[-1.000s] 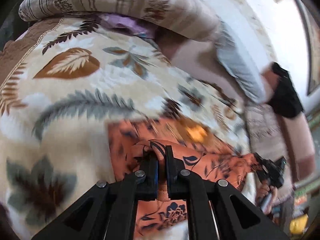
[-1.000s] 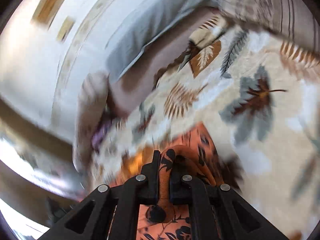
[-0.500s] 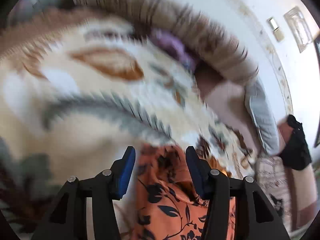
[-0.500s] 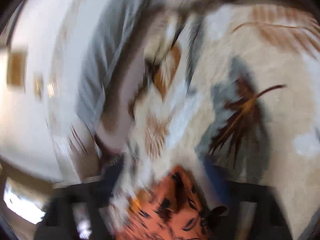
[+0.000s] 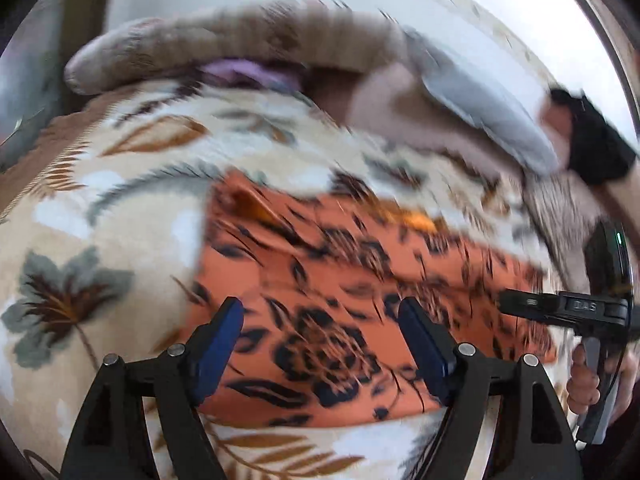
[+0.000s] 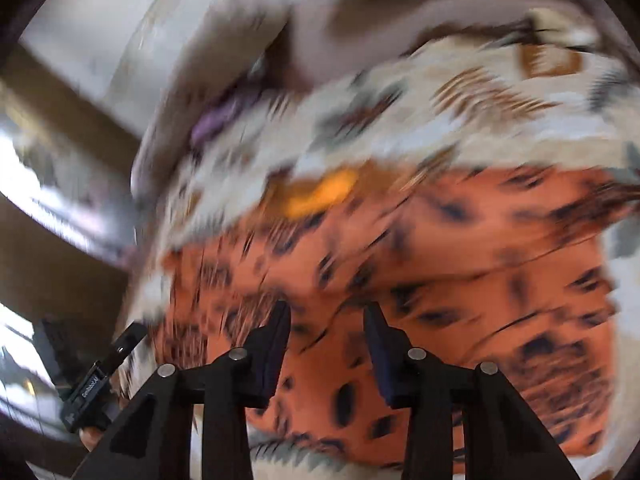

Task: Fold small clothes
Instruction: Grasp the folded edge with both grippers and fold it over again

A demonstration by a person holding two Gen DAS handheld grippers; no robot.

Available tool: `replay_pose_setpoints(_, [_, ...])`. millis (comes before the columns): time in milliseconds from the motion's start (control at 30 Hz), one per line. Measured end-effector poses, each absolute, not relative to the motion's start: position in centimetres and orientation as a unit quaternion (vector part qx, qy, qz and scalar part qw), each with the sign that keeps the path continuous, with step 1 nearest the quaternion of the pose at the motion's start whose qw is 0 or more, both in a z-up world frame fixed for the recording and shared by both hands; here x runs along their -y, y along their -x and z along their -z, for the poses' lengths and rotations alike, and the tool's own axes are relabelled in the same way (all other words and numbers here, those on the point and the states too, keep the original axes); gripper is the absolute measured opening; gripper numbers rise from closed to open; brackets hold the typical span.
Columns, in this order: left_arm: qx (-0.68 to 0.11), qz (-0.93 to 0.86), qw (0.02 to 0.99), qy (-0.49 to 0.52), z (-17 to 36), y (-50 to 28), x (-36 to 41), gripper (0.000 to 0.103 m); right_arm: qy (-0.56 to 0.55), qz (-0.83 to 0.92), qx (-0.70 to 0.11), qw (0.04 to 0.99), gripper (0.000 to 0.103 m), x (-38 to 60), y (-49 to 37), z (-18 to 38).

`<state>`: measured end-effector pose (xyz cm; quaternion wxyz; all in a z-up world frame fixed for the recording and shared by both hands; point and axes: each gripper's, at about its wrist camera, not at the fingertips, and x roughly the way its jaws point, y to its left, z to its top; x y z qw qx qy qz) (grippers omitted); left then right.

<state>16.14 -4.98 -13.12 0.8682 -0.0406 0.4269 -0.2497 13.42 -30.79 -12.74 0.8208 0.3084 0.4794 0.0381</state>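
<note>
An orange garment with a dark floral print (image 5: 340,280) lies folded flat on a cream leaf-patterned blanket (image 5: 100,208). My left gripper (image 5: 320,316) is open and empty, its blue-padded fingers hovering over the garment's near edge. The right gripper also shows in this view (image 5: 560,308), at the right edge. In the right wrist view the same garment (image 6: 460,248) fills the lower half, and my right gripper (image 6: 326,316) is open and empty just above it. The left gripper (image 6: 100,376) shows at the lower left. Both views are motion-blurred.
A rolled striped brown blanket (image 5: 240,40) and a grey pillow (image 5: 480,96) lie along the far edge by the white wall. A purple cloth (image 5: 248,72) is tucked under the roll. A black object (image 5: 592,144) sits at the far right.
Both grippers were shut on the orange garment a second ago. They have let go, opened and pulled back, and the garment now lies flat on the blanket.
</note>
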Motion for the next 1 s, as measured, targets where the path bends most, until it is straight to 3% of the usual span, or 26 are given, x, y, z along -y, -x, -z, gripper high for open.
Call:
replay_pose_setpoints(133, [-0.471,0.238,0.849,0.025,15.5,-16.9,5.9,0.08,-0.233,-0.016,-0.531,0.815,0.04,28.0,-15.6,15.4])
replay_pose_setpoints(333, [-0.481,0.24,0.843,0.003,16.2,-17.7,6.6,0.08,-0.234,0.045,-0.488,0.84,0.039,32.2,-19.5,15.5])
replay_pose_setpoints(533, [-0.473,0.248,0.845,-0.024,16.2,-18.5,7.8,0.08,-0.237,0.183,-0.347,0.889,0.044,39.4,-18.6,13.3])
replay_pose_setpoints(633, [-0.457,0.256,0.852,-0.007,15.4,-19.5,7.5,0.08,-0.281,0.231,-0.317,0.876,0.049,43.3,-16.7,12.6])
replay_pose_setpoints(800, [-0.417,0.267,0.867,0.049,13.8,-22.6,6.5,0.08,-0.332,0.216,-0.339,0.853,0.049,43.8,-15.0,12.7])
replay_pose_setpoints(1000, [-0.449,0.287,0.825,0.187,15.6,-26.5,4.5,0.08,-0.339,0.123,-0.425,0.83,0.049,39.1,-15.7,14.4])
